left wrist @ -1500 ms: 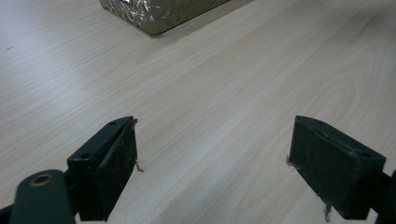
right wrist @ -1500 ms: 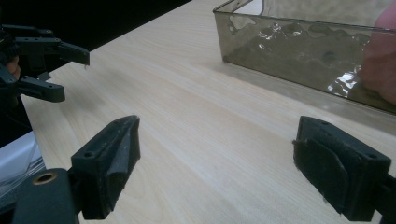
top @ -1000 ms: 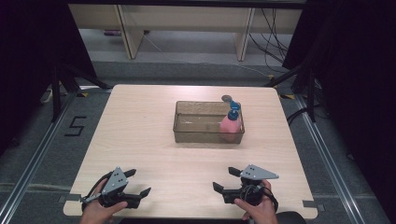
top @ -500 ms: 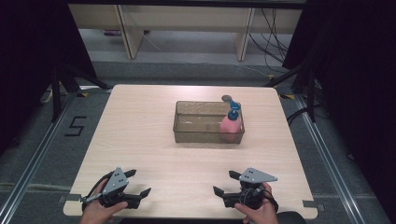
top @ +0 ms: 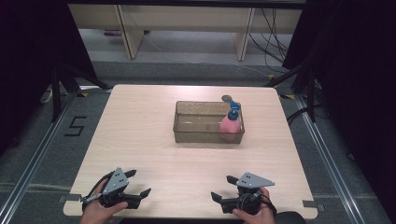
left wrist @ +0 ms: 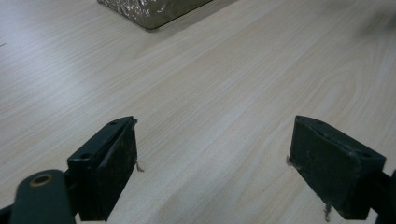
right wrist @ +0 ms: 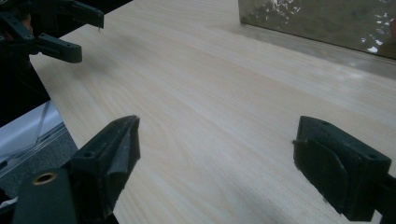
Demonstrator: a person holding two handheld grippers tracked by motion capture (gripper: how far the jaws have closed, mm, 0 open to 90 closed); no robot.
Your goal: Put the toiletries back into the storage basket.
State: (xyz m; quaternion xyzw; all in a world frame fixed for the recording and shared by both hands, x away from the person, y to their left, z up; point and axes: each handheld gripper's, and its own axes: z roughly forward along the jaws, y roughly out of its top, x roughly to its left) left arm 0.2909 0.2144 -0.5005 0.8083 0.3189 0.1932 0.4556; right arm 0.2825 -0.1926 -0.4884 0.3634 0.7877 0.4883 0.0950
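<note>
A clear brownish bin stands at the table's middle. A pink bottle with a blue cap is upright in the bin's right end. My left gripper rests near the front left edge, open, with bare wood between its jaws. My right gripper sits near the front edge right of centre, also open and empty. The bin's corner lies far ahead in the left gripper view. In the right gripper view, the bin's wall is at the top right and the left gripper at the top left.
A small round grey object lies on the table just behind the bin. The light wooden table has wide bare room between the bin and both grippers. Black stands and cables line the floor at both sides.
Both grippers have drifted slightly back toward the table's near edge, the right one a little more. Jaws stay open; the bin and bottle have not moved.
</note>
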